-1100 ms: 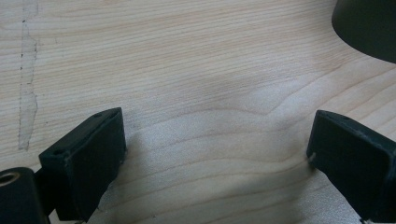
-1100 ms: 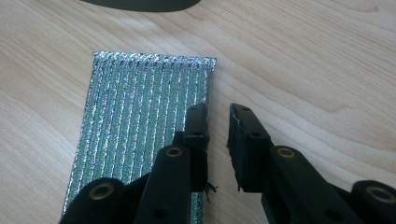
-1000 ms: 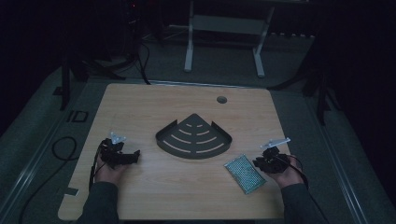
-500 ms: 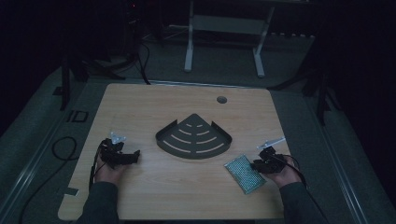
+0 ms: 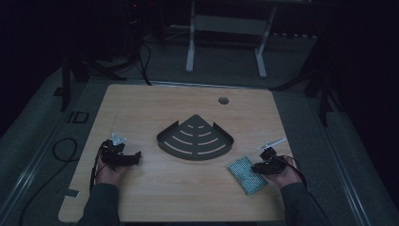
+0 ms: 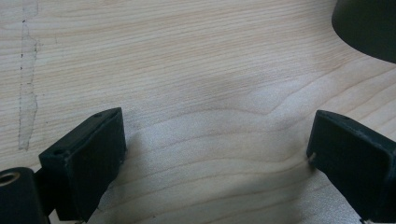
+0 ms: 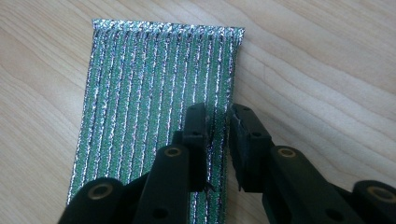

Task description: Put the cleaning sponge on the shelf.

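A green glittery scouring pad lies flat on the wooden table near its front right. My right gripper sits at the pad's right side, its jaws nearly together and pinching a narrow strip of the pad near that edge. A black quarter-round corner rack with curved slots rests at the table's middle. My left gripper hovers low over bare wood at the front left with its jaws wide apart and nothing between them. One rim of the rack shows at the top right of the left gripper view.
A round cable hole sits in the table toward its back edge. Beyond the table stand a white frame's legs and dark stands. A cable loops on the floor at the left.
The right gripper has slid left onto the pad's right edge and its jaws have come together there. The left gripper has stayed in place.
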